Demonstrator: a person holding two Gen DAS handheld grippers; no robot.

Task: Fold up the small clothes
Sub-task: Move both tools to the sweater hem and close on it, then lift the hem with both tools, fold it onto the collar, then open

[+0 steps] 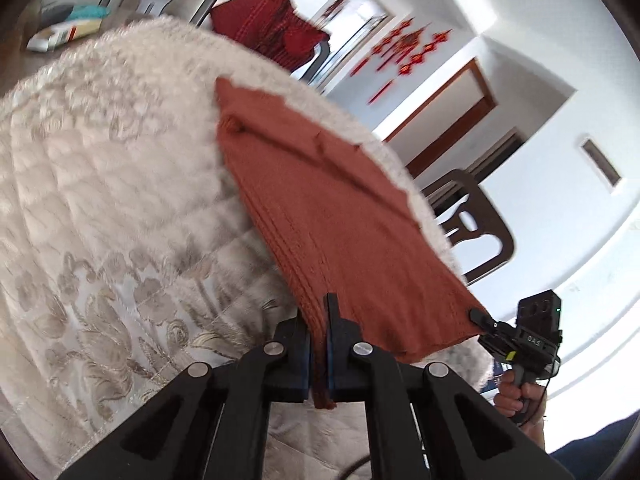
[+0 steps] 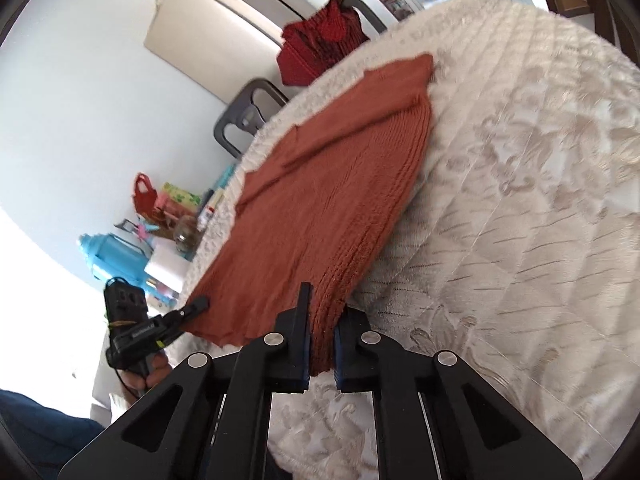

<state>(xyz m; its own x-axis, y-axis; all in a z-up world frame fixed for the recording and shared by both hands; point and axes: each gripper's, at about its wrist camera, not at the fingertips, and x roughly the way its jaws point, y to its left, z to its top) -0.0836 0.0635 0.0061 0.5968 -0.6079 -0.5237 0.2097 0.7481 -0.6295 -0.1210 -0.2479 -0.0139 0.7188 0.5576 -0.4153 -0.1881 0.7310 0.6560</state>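
A rust-orange knitted garment (image 1: 332, 216) lies stretched over a table covered with a cream floral quilted cloth (image 1: 100, 200). My left gripper (image 1: 319, 344) is shut on one near corner of its ribbed hem. My right gripper (image 2: 320, 332) is shut on the other near corner of the garment (image 2: 340, 184). Each gripper shows in the other's view, the right gripper (image 1: 486, 320) and the left gripper (image 2: 192, 308), pinching the hem. The near edge is lifted off the cloth (image 2: 520, 200) while the far part rests on it.
A dark red knit (image 1: 268, 24) hangs on a chair at the table's far side, also seen in the right wrist view (image 2: 320, 48). Another chair (image 1: 472, 224) stands by the table edge. A blue flask (image 2: 116, 256), bags and clutter sit beyond the table.
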